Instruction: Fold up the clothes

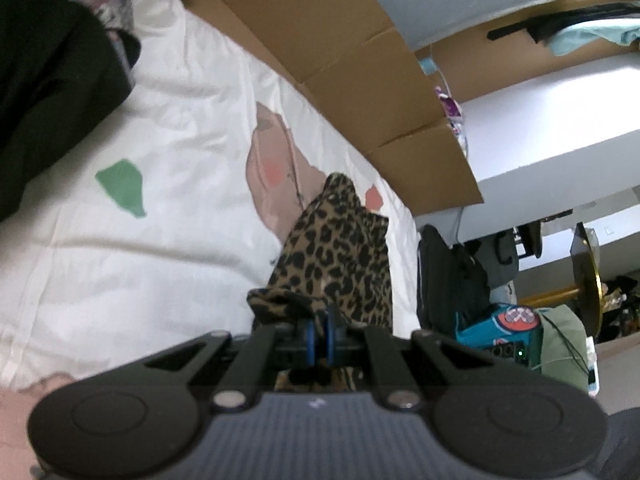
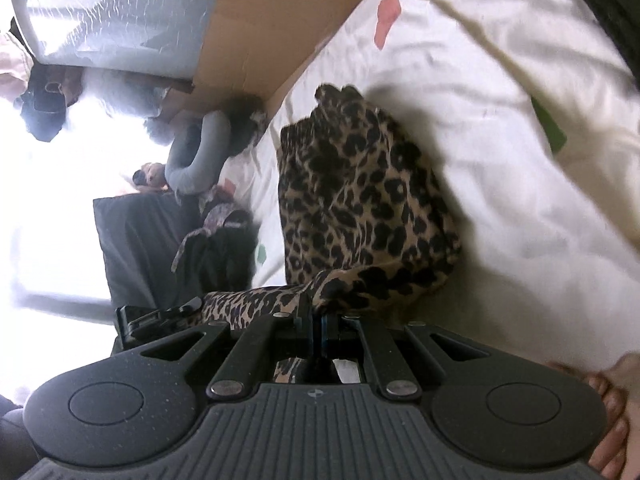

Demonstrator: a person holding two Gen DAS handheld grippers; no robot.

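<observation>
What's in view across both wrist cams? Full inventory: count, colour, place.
leopard-print garment: one, tan with black spots, bunched on the bedsheet, edge pinched by both grippers
bedsheet: one, white with green, pink and brown patches, under the garment
cardboard boxes: several, brown, along the bed's far edge
dark clothing pile: one, black, left wrist view's upper left corner of the sheet
teal bag: one, teal, on the floor beside the bed
left gripper: one, black with blue pads, shut on the garment
right gripper: one, black, shut on the garment
hand: one, right wrist view's lower right edge
</observation>
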